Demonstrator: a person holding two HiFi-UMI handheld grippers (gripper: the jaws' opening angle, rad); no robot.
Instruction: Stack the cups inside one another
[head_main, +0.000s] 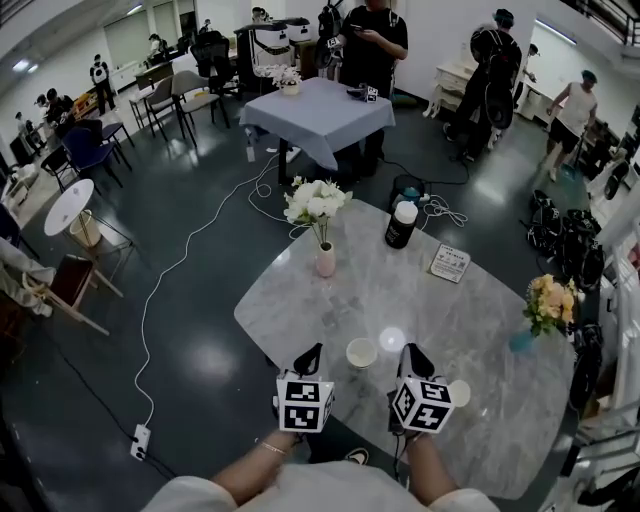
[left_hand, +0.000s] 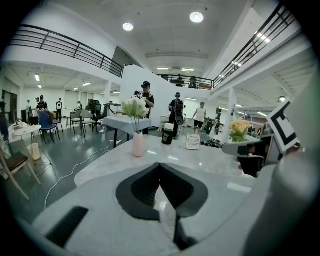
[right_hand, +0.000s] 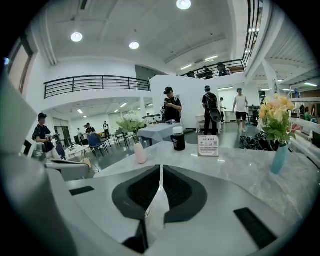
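A white paper cup (head_main: 361, 352) stands upright on the marble table (head_main: 470, 320), near the front edge, between my two grippers. My left gripper (head_main: 312, 352) is just left of it and shut, its tips meeting in the left gripper view (left_hand: 160, 166) with nothing held. My right gripper (head_main: 412, 352) is just right of the cup. Its jaws stand almost together in the right gripper view (right_hand: 160, 169), with nothing gripped that I can see. A second white round rim (head_main: 460, 392) peeks out beside the right marker cube. Neither gripper view shows the cup.
Further back on the table stand a pink vase of white flowers (head_main: 325, 260), a dark bottle with a white lid (head_main: 401, 225) and a small card sign (head_main: 450, 263). A teal vase of yellow flowers (head_main: 545, 305) is at the right edge. People stand beyond.
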